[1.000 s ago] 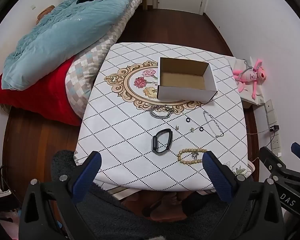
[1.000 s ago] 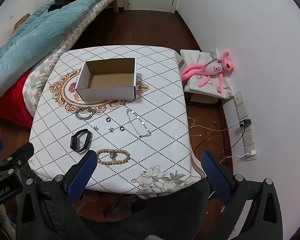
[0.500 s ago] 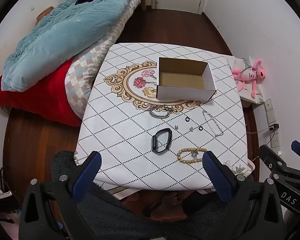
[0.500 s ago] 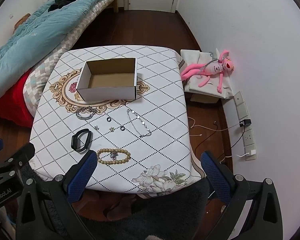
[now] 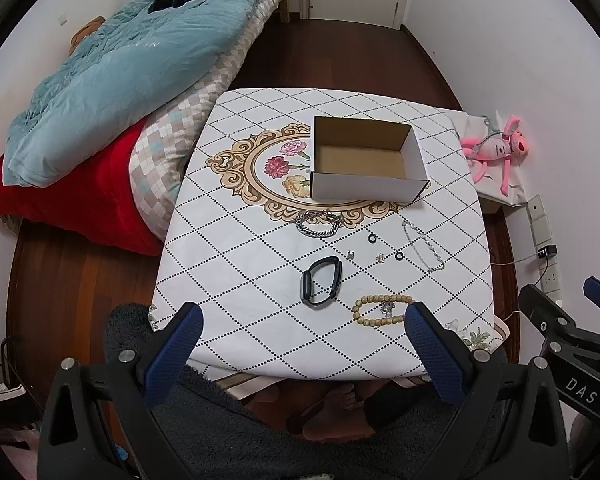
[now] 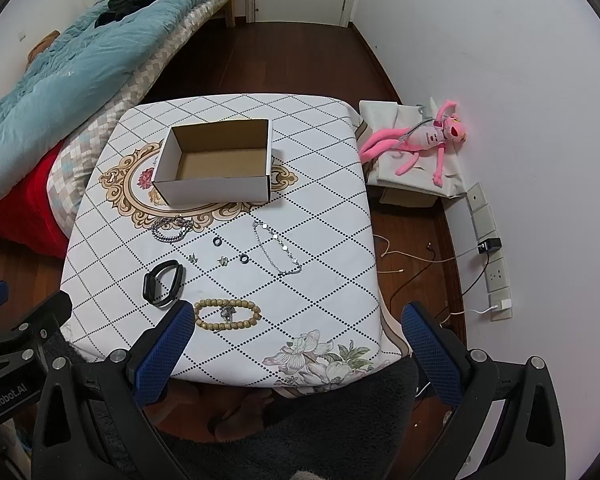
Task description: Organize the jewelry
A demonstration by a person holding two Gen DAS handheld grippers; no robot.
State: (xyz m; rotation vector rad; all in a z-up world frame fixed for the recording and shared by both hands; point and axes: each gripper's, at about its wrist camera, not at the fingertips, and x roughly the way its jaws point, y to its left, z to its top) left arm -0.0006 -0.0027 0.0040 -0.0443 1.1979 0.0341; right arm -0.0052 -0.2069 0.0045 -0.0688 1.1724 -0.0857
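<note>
An open, empty cardboard box (image 5: 364,160) (image 6: 216,162) stands near the middle of the table. In front of it lie a silver chain bracelet (image 5: 319,222) (image 6: 172,228), two small black rings (image 5: 373,238) (image 6: 217,242), small earrings (image 5: 351,255) (image 6: 193,257), a thin silver chain (image 5: 422,246) (image 6: 276,248), a black wristband (image 5: 321,285) (image 6: 163,282) and a wooden bead bracelet (image 5: 380,311) (image 6: 226,314). My left gripper (image 5: 302,326) and right gripper (image 6: 294,320) are open and empty, high above the table's near edge.
The table (image 5: 240,280) has a white diamond-patterned cloth. A bed with a blue quilt (image 5: 132,60) is at the left. A pink plush toy (image 6: 420,140) lies on a low stand at the right. Cables and wall sockets (image 6: 496,268) are at the right wall.
Both grippers have shifted very slightly; the view barely changes. Nothing on the table has moved.
</note>
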